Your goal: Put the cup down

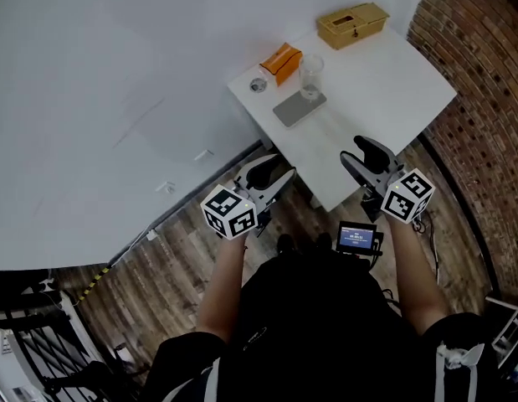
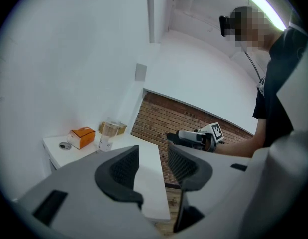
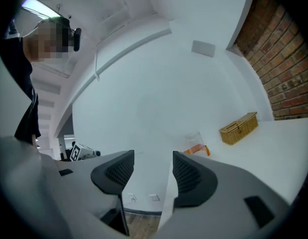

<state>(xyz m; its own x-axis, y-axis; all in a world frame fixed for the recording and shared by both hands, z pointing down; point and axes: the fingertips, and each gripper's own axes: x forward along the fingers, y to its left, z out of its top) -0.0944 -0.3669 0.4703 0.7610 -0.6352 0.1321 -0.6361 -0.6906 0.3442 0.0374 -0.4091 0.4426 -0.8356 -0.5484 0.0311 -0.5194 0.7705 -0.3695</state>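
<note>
A clear plastic cup (image 1: 310,75) stands upright on a grey square mat (image 1: 299,107) on the white table (image 1: 384,90). It also shows in the left gripper view (image 2: 108,133) and in the right gripper view (image 3: 193,141). Both grippers hang short of the table's near edge, well away from the cup. My left gripper (image 1: 279,170) (image 2: 153,156) has a gap between its jaws and nothing in it. My right gripper (image 1: 359,153) (image 3: 154,158) also stands open and empty, its jaws moderately apart.
An orange box (image 1: 280,61) and a small round metal disc (image 1: 258,85) lie at the table's left end. A wicker box (image 1: 352,25) sits at the back. A brick wall (image 1: 484,74) bounds the right side and a white wall the left, with wooden floor below.
</note>
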